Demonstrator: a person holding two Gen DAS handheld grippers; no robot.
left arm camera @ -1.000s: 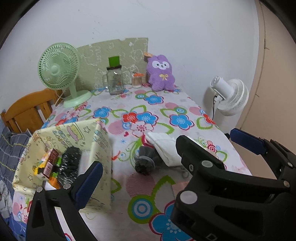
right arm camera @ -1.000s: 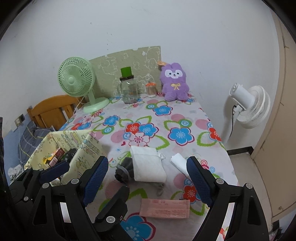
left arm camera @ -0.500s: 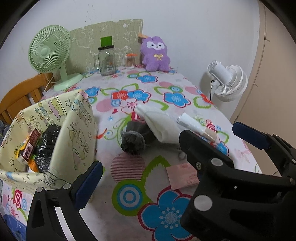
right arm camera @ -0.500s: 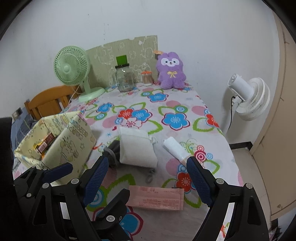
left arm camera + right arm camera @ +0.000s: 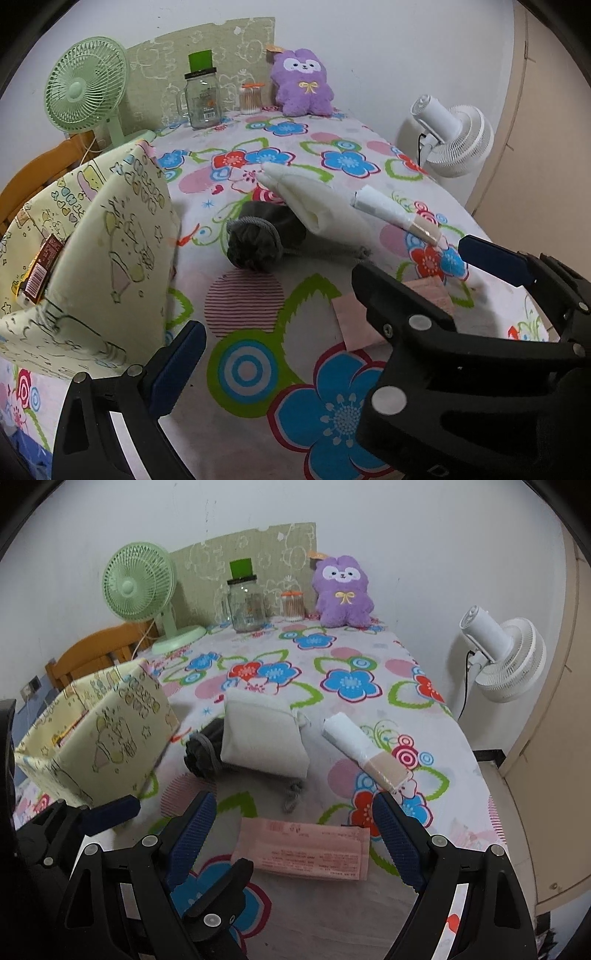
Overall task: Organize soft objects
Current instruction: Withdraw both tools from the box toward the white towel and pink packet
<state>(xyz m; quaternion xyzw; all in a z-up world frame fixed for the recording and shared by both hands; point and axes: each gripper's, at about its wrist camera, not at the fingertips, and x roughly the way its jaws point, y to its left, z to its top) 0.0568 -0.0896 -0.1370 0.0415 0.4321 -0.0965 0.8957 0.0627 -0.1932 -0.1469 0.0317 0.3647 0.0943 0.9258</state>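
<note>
While both grippers hovered over the near end of the desk (image 5: 369, 653), neither had hold of anything: the right gripper (image 5: 295, 834) stood wide open above a pink slip of paper (image 5: 303, 849), and the left gripper (image 5: 328, 295) was spread just as wide, with nothing between its pads. The soft things lay together mid-desk: a white cloth pouch (image 5: 264, 738) resting partly on a dark grey drawstring bag (image 5: 203, 751), with a rolled white cloth (image 5: 364, 753) just beside them, and the yellow fabric bin (image 5: 107, 734) near on the left. To do the pick well, I judged one gripper should come down over a single piece (the white pouch on top seemed the natural first), pinching a bunched fold rather than a flat face, clear of the grey cord. The left view showed packets already inside the bin, which the right view barely revealed; the right view showed the whole pink slip, half hidden behind the right gripper in the left view.
</note>
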